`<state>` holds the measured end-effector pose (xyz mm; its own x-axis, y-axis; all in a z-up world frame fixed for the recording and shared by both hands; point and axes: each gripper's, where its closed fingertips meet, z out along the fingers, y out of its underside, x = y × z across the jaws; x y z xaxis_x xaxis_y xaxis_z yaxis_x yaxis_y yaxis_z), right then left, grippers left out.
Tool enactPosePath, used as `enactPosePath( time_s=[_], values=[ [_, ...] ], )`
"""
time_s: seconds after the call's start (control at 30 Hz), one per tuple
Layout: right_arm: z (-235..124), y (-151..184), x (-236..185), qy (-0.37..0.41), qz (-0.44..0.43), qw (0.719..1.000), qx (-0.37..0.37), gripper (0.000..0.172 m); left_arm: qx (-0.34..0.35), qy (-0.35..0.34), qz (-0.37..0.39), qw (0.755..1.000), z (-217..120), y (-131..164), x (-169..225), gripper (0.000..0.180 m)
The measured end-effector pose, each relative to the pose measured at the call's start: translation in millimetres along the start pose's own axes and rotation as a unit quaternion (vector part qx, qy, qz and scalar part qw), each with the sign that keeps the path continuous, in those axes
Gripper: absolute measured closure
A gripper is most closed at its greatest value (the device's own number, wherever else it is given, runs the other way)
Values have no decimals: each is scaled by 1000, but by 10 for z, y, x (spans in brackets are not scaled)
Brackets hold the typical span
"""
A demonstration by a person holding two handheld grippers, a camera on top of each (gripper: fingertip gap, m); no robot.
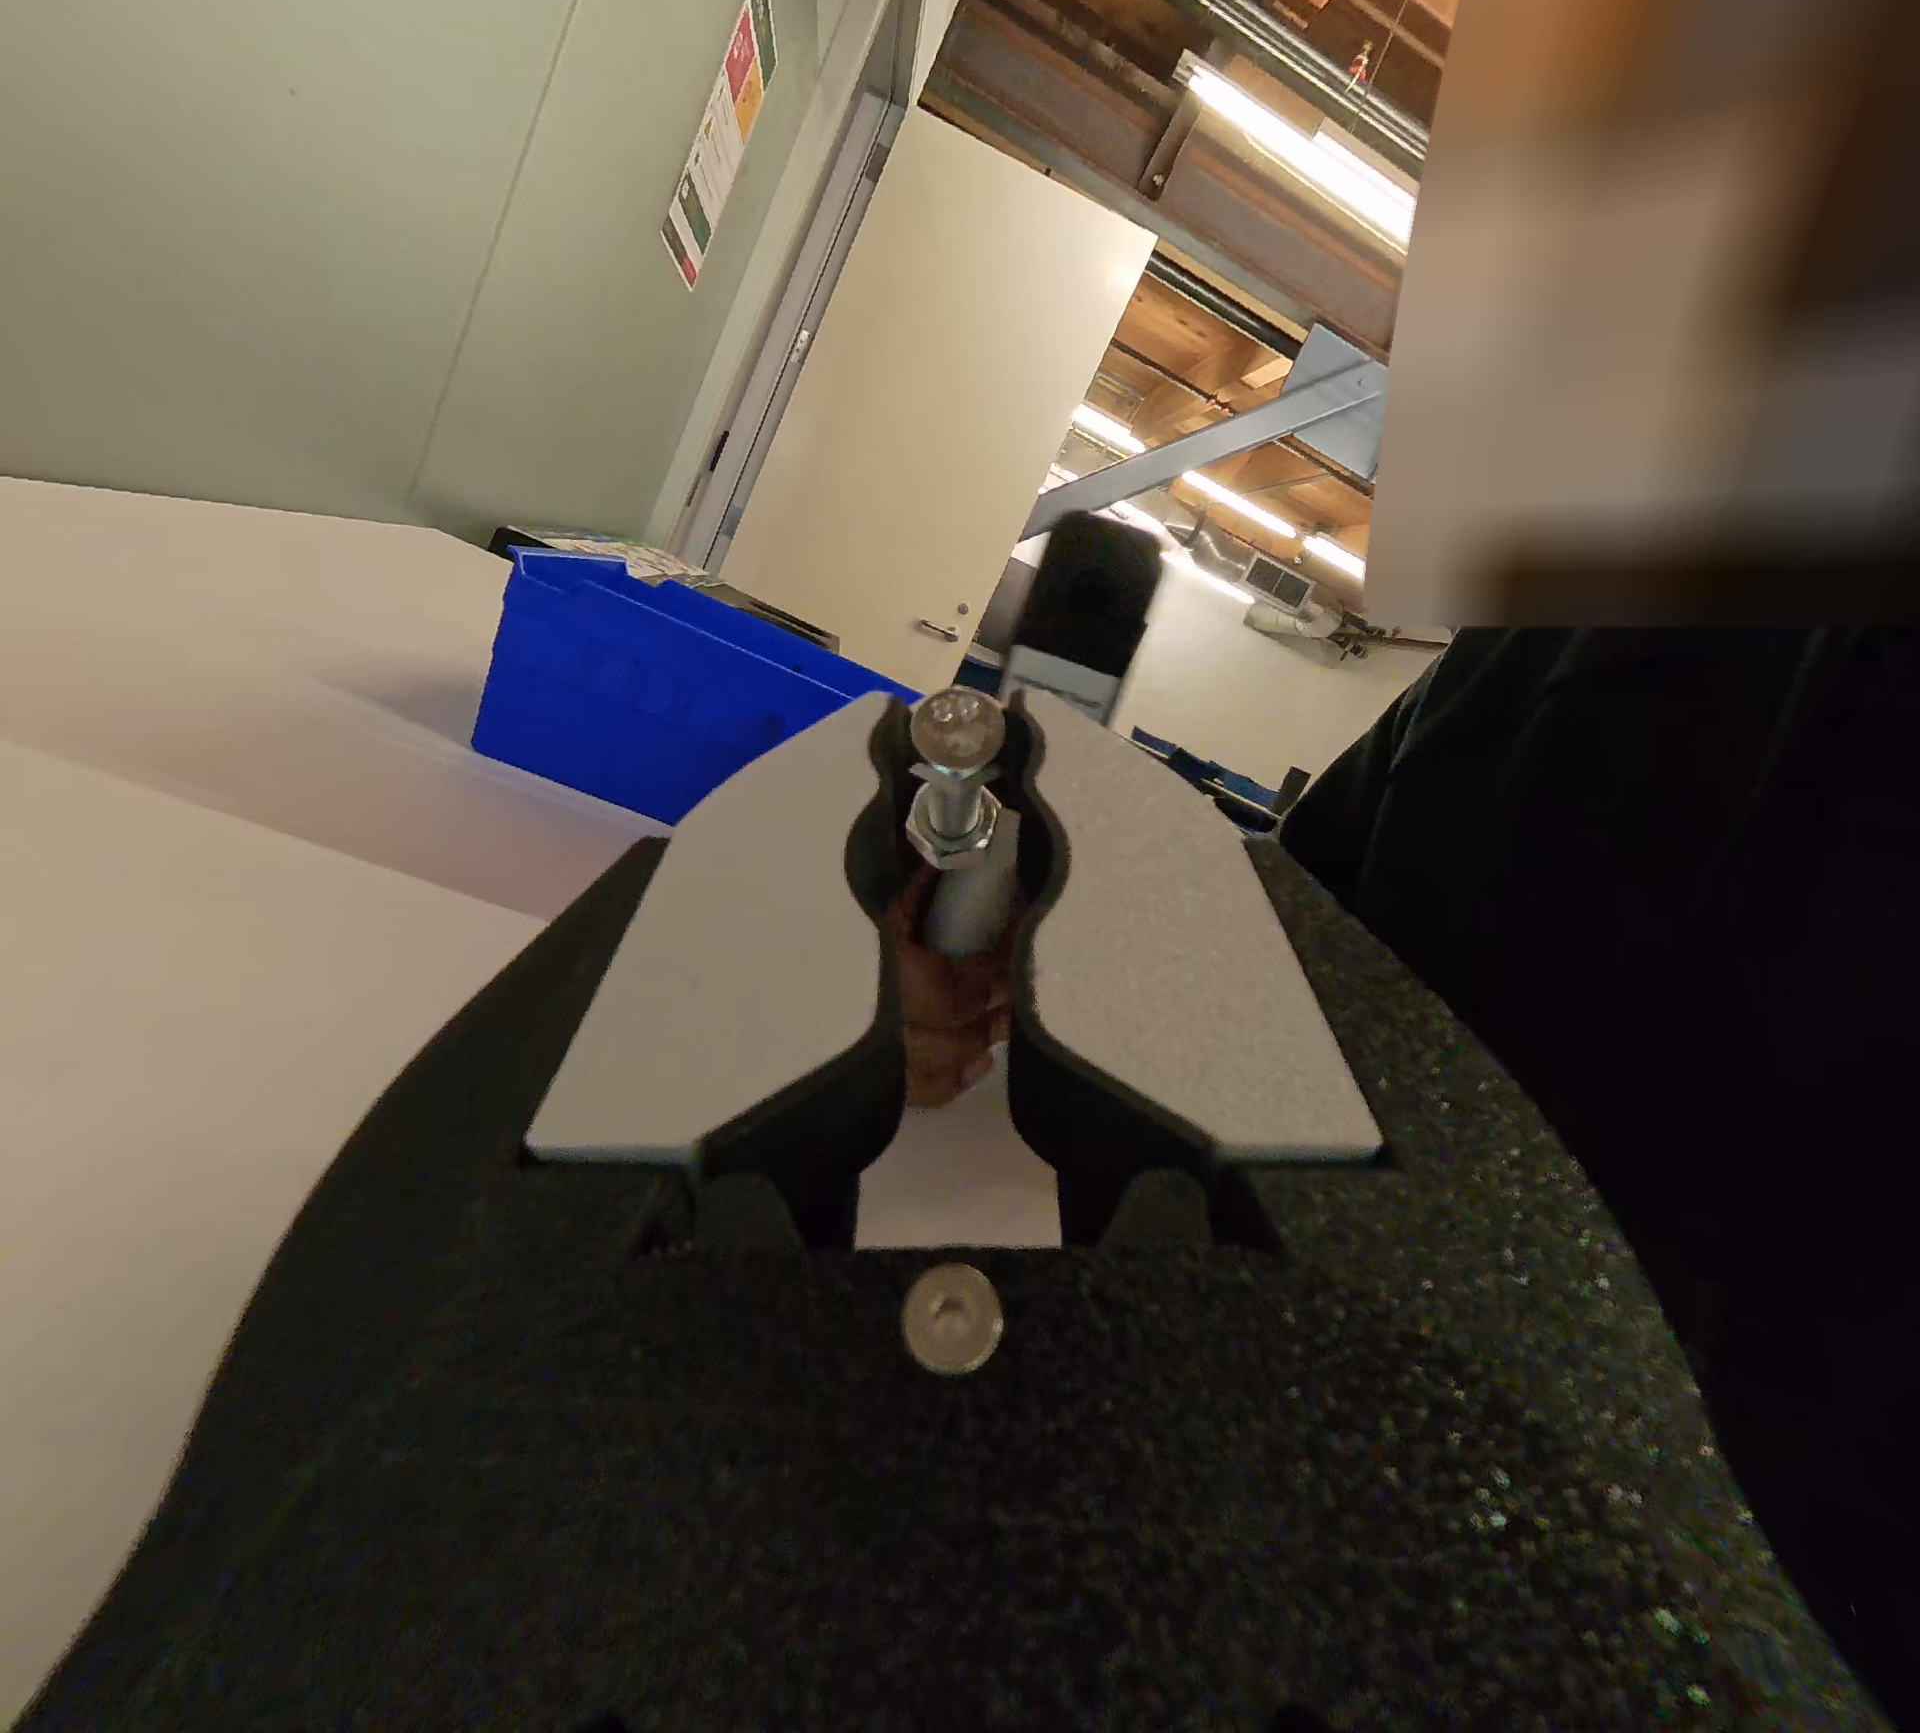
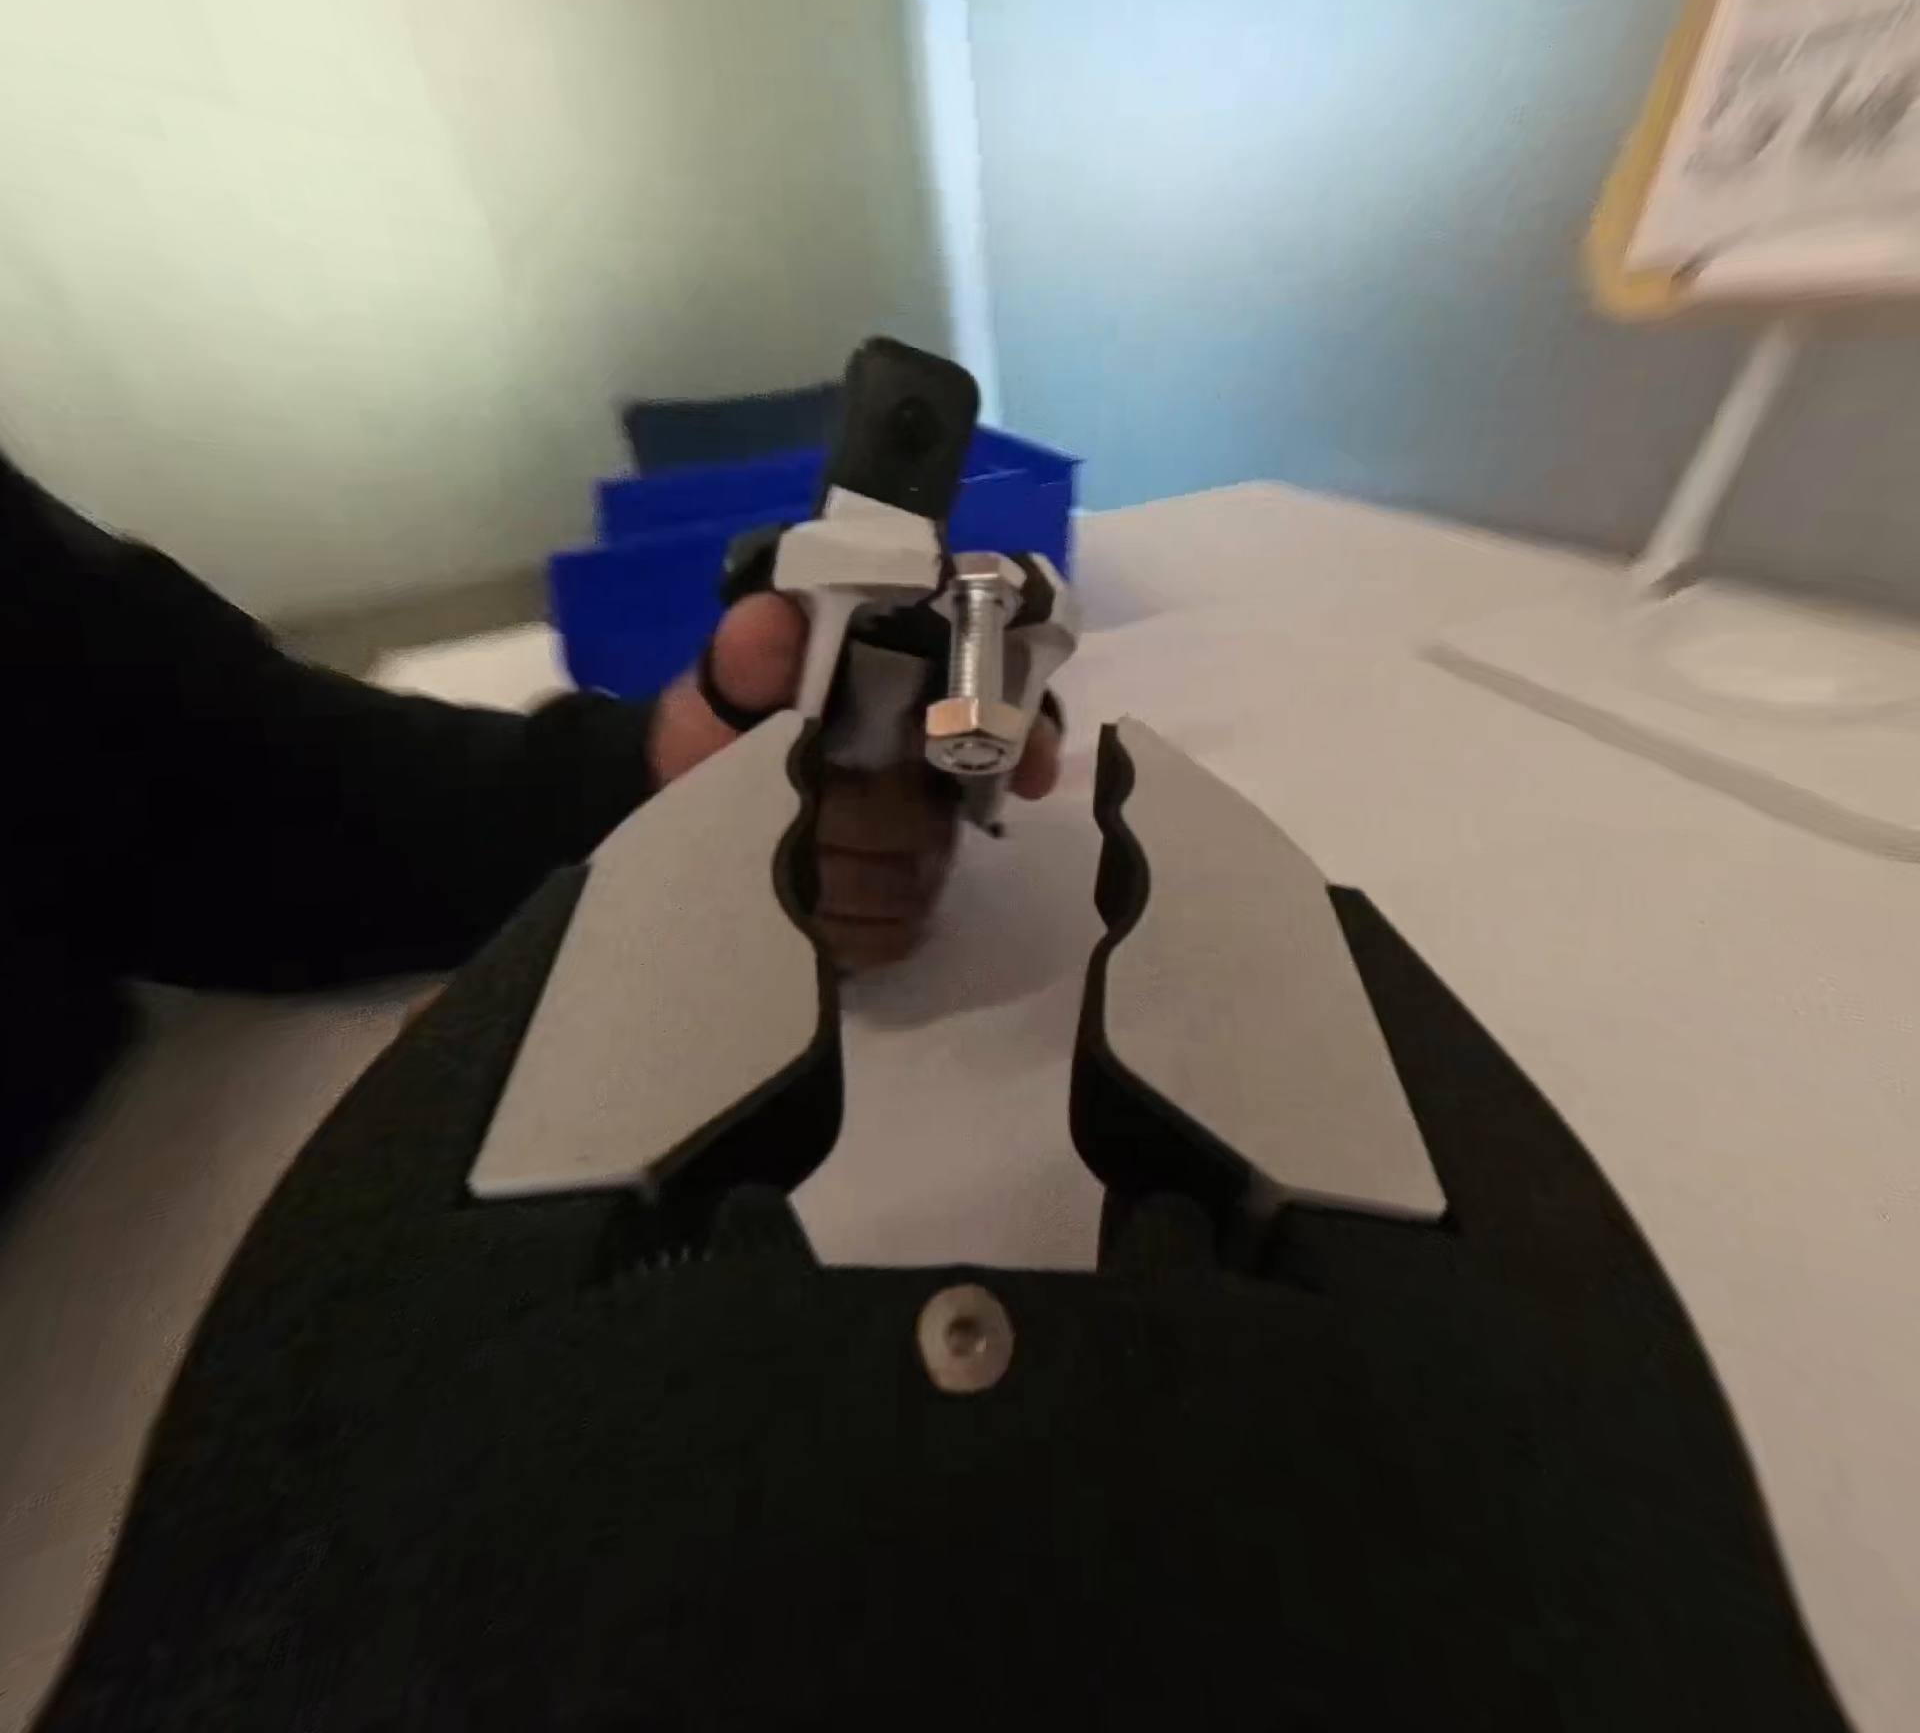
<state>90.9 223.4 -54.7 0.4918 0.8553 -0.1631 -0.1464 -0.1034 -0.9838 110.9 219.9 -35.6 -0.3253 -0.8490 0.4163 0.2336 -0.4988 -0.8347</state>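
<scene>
Plainly stiff, heavy and slippery, the steel bolt [image 1: 957, 738] sits clamped by its head in the left tongs [image 1: 961, 727], its nut [image 2: 975, 719] the likeliest hold, while the right tongs [image 2: 951, 748] gape wide and bare just before it.

The left wrist view was sharp and warm, lit by ceiling strip lights [image 1: 1299, 125] that glared. The right wrist view was smeared with motion blur, cool and soft; the monitor [image 2: 1787, 73] streaked. Edges bowed in both.

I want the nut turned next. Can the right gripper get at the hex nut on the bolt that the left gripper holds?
Probably yes. The right gripper stands open, and the nut sits on the bolt at the end facing it, clear of the left gripper, with nothing between.
</scene>
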Motion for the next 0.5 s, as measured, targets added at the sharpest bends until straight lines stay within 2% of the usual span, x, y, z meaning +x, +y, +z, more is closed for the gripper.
enactPosePath(
  time_s=[0.07, 0.13, 0.17, 0.23, 0.3, 0.37, 0.4, 0.43, 0.5],
  values=[
    [6, 3, -29, -50, 110, 993, 15, 124, -3, 5, 3, 1000, 0, 11, 22, 163],
    [14, 24, -29, -77, 182, 980, 20, 130, -8, 12, 6, 1000, 7, 23, 40, 163],
    [15, 29, -38, -87, 198, 976, 23, 134, -10, 14, 7, 1000, 12, 29, 44, 163],
    [9, 21, -9, -73, 179, 981, 31, 152, -12, 15, 7, 1000, 15, 36, 53, 163],
    [14, 48, 30, -26, 84, 996, 21, 152, -12, 7, 3, 1000, 13, 36, 18, 163],
    [10, 65, 65, 43, -76, 996, 2, 152, -14, 3, 2, 1000, 23, 42, 5, 163],
    [1, 59, 80, 82, -170, 982, -7, 152, -14, 1, 2, 1000, 23, 41, -1, 163],
    [-5, 57, 90, 119, -268, 956, -20, 152, -14, 1, 2, 1000, 22, 43, 1, 163],
    [-23, 59, 142, 197, -445, 871, -61, 152, -14, -3, 0, 1000, 30, 45, -9, 163]
  ],
)
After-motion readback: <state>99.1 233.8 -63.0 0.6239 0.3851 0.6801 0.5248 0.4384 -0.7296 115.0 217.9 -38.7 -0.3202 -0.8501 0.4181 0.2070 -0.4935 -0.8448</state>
